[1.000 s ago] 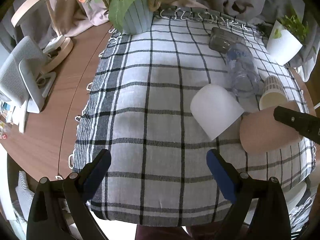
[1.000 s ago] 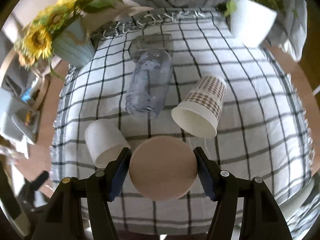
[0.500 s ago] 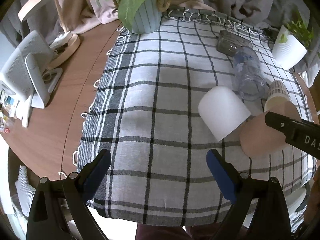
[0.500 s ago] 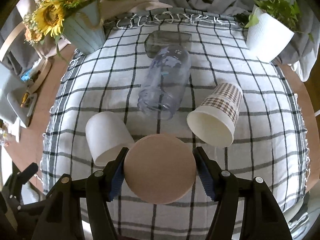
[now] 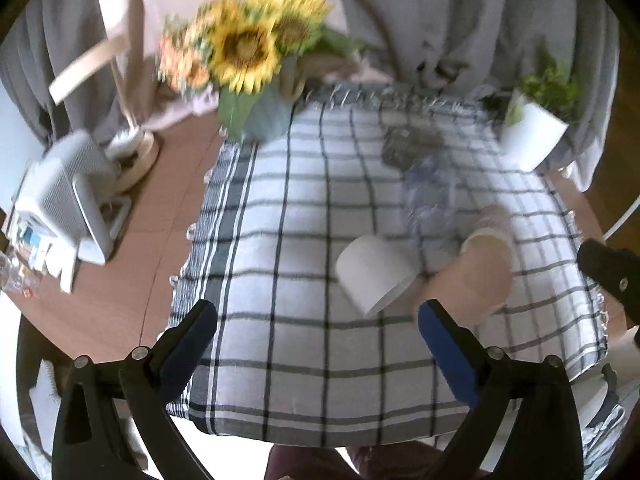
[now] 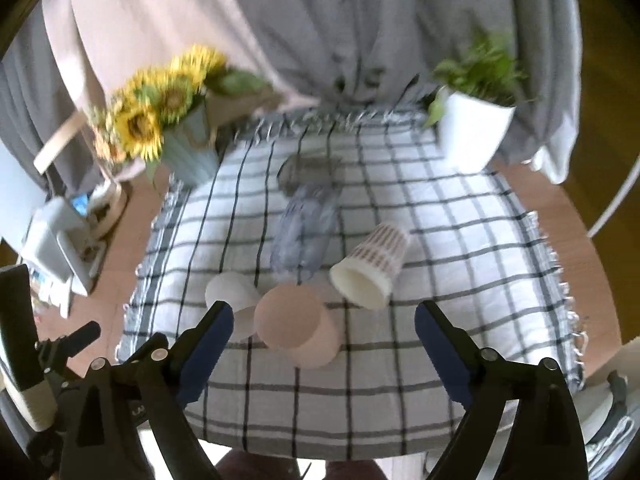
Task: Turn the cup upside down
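Covering my round wooden table [image 6: 568, 216]: a checked cloth [image 6: 460, 264]. Pink cup [image 6: 298, 326] upside down near the cloth's front edge, touching a white cup [image 6: 232, 292]. Sunflower vase [image 6: 192, 152] at the back-left corner, potted plant [image 6: 474, 136] back-right; grey curtains [image 6: 360, 20] behind. My left gripper [image 5: 316, 342] and right gripper [image 6: 322, 344] both spread, grasping nothing.

Grey curtains [image 6: 360, 20] behind round wood table [image 5: 132, 248].

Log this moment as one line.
pink cup: upside down on cloth | right gripper: open, clear of cup | left gripper: open, empty
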Action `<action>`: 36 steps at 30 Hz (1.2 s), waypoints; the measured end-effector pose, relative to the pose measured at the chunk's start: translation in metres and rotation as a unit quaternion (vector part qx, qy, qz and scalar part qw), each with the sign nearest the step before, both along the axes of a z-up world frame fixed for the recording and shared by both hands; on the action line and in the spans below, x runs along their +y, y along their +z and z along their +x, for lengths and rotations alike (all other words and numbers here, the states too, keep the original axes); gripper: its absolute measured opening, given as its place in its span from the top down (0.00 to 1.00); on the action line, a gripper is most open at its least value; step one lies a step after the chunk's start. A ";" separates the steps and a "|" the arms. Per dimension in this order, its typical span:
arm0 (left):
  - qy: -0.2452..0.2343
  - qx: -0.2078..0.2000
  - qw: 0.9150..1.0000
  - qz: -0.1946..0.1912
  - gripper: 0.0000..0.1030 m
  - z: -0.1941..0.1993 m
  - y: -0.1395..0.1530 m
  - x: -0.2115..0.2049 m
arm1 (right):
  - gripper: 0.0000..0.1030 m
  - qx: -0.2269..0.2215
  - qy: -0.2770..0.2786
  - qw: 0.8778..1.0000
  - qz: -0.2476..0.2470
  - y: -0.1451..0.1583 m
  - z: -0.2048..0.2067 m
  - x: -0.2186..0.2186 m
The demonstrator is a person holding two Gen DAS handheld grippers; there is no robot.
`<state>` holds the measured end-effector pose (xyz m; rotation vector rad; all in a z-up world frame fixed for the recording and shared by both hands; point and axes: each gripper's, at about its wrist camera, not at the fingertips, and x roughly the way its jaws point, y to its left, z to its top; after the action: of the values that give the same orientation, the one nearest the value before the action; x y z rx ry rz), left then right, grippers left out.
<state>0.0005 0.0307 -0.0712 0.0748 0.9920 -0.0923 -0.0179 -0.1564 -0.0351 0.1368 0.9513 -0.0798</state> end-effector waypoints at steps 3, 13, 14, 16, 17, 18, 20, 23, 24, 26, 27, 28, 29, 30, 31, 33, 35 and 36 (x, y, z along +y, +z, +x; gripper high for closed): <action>-0.009 -0.018 1.000 -0.004 0.00 -0.006 0.015 -0.008 | 0.10 -0.007 -0.009 1.000 0.009 0.013 -0.012 -0.012; -0.025 -0.081 0.996 0.004 0.00 -0.034 0.043 -0.028 | 0.10 -0.041 -0.041 0.998 -0.015 0.033 -0.049 -0.033; -0.025 -0.084 0.996 0.005 0.00 -0.036 0.044 -0.028 | 0.10 -0.044 -0.045 0.998 -0.020 0.034 -0.052 -0.034; -0.022 -0.090 0.996 0.010 0.00 -0.040 0.045 -0.029 | 0.09 -0.051 -0.047 0.997 -0.026 0.037 -0.056 -0.037; -0.019 -0.090 0.996 0.011 0.00 -0.040 0.045 -0.029 | 0.09 -0.055 -0.047 0.997 -0.028 0.038 -0.058 -0.037; -0.018 -0.090 0.996 0.011 0.00 -0.043 0.045 -0.028 | 0.09 -0.060 -0.046 0.997 -0.030 0.039 -0.060 -0.037; -0.012 -0.085 0.996 0.008 0.00 -0.042 0.044 -0.027 | 0.08 -0.068 -0.045 0.996 -0.032 0.042 -0.063 -0.038; -0.007 -0.084 0.996 0.004 0.00 -0.043 0.044 -0.025 | 0.07 -0.075 -0.042 0.996 -0.031 0.045 -0.064 -0.039; -0.005 -0.085 0.996 0.004 0.00 -0.044 0.044 -0.025 | 0.07 -0.076 -0.040 0.996 -0.030 0.046 -0.065 -0.039; -0.003 -0.090 0.996 0.003 0.00 -0.045 0.046 -0.024 | 0.07 -0.076 -0.037 0.996 -0.027 0.045 -0.065 -0.040; -0.003 -0.092 0.996 0.003 0.00 -0.045 0.046 -0.025 | 0.07 -0.076 -0.036 0.996 -0.026 0.045 -0.065 -0.040; -0.003 -0.093 0.996 0.003 0.00 -0.045 0.047 -0.025 | 0.07 -0.075 -0.035 0.996 -0.025 0.045 -0.064 -0.040; -0.004 -0.094 0.996 0.002 0.00 -0.045 0.047 -0.025 | 0.07 -0.075 -0.035 0.996 -0.024 0.045 -0.064 -0.040; -0.004 -0.094 0.996 0.002 0.00 -0.045 0.048 -0.026 | 0.07 -0.075 -0.034 0.996 -0.023 0.045 -0.063 -0.040; -0.004 -0.095 0.995 0.002 0.00 -0.045 0.048 -0.026 | 0.07 -0.074 -0.033 0.996 -0.024 0.044 -0.063 -0.040; -0.003 -0.094 0.996 0.002 0.00 -0.044 0.047 -0.026 | 0.07 -0.074 -0.033 0.996 -0.023 0.044 -0.063 -0.039; -0.004 -0.094 0.996 0.002 0.00 -0.045 0.048 -0.026 | 0.07 -0.074 -0.033 0.996 -0.023 0.044 -0.063 -0.039; -0.004 -0.095 0.995 0.002 0.00 -0.044 0.048 -0.026 | 0.07 -0.074 -0.033 0.996 -0.022 0.044 -0.063 -0.039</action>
<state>-0.0438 0.0047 -0.0236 0.0891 0.8020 -0.0891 -0.0805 -0.1954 0.0089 0.1307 0.7973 -0.1500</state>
